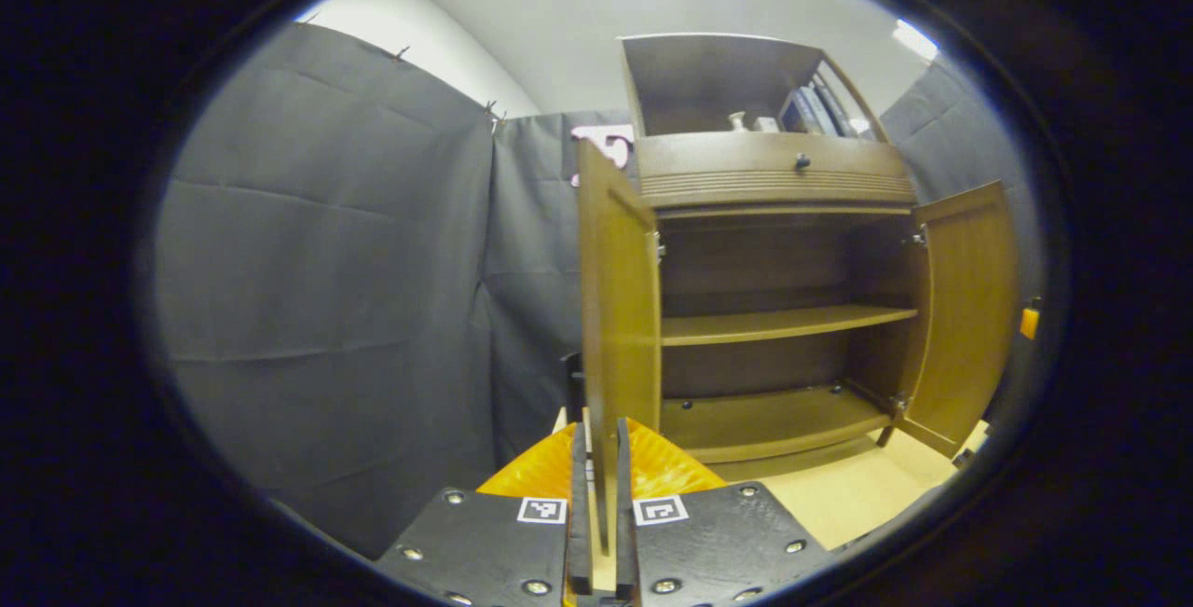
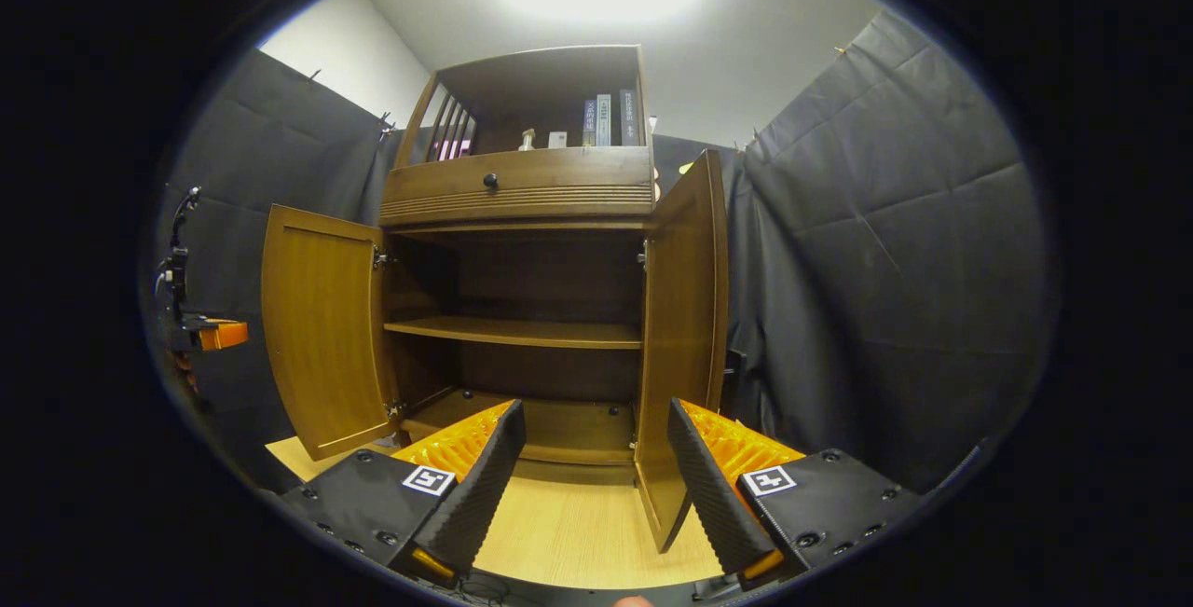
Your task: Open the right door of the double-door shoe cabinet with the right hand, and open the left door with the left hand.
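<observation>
Left gripper view shows my left gripper (image 1: pixel 598 495) clenched on the free edge of the left door (image 1: pixel 617 309), both fingers (image 1: pixel 580 504) pinching the thin panel, which stands swung out edge-on from the shoe cabinet (image 1: pixel 774 309). In the right gripper view my right gripper (image 2: pixel 589 467) hangs released, fingers spread wide, close to the right door (image 2: pixel 685 327) but not touching it, already open. I judge both doors done; I should unclench gently and back straight off.

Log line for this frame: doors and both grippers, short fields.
left door open, edge between left gripper fingers, nearly closed | right door open | right gripper open, holding nothing
</observation>
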Action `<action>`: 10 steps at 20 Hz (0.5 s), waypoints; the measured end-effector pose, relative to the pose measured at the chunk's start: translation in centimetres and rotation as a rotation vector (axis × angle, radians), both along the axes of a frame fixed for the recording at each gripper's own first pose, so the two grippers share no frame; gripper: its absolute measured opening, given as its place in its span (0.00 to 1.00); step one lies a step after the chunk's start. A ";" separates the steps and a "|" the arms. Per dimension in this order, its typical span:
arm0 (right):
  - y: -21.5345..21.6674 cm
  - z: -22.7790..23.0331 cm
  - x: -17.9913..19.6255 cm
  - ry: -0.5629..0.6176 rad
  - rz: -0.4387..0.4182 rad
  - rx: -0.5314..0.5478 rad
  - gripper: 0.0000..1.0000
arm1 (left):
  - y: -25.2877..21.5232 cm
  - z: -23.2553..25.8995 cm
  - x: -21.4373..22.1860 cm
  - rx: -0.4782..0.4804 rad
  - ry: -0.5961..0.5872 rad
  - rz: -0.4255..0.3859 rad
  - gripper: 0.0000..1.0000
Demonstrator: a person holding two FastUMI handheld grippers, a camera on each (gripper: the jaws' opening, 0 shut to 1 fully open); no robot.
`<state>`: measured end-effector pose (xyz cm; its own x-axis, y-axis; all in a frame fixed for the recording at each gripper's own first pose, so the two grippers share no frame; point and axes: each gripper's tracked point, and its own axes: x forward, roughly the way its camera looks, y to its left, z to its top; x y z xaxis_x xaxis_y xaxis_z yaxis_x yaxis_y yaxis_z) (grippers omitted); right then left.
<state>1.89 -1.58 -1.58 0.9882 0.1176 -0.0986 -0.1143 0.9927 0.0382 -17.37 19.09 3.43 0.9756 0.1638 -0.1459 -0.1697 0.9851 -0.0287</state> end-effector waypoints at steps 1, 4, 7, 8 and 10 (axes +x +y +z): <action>-0.2 0.2 -0.2 -0.005 -0.005 -0.006 0.94 | -0.7 0.6 -0.3 0.004 -0.005 -0.016 0.11; -0.9 0.6 -0.6 -0.018 -0.021 -0.010 0.94 | -2.8 1.4 -2.1 -0.011 -0.009 -0.053 0.14; -1.2 0.7 -1.5 -0.013 -0.030 0.004 0.94 | -4.3 1.5 -3.9 0.013 -0.009 -0.069 0.13; -1.4 0.8 -1.9 -0.012 -0.035 0.003 0.94 | -4.5 1.4 -4.2 0.023 0.000 -0.070 0.14; -1.4 0.9 -2.6 -0.012 -0.039 0.005 0.96 | -4.6 1.3 -5.1 0.040 0.006 -0.061 0.14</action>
<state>-0.66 -2.95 -0.69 0.9931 0.0798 -0.0864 -0.0765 0.9962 0.0417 -22.43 14.51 4.72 0.9831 0.1100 -0.1464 -0.1095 0.9939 0.0115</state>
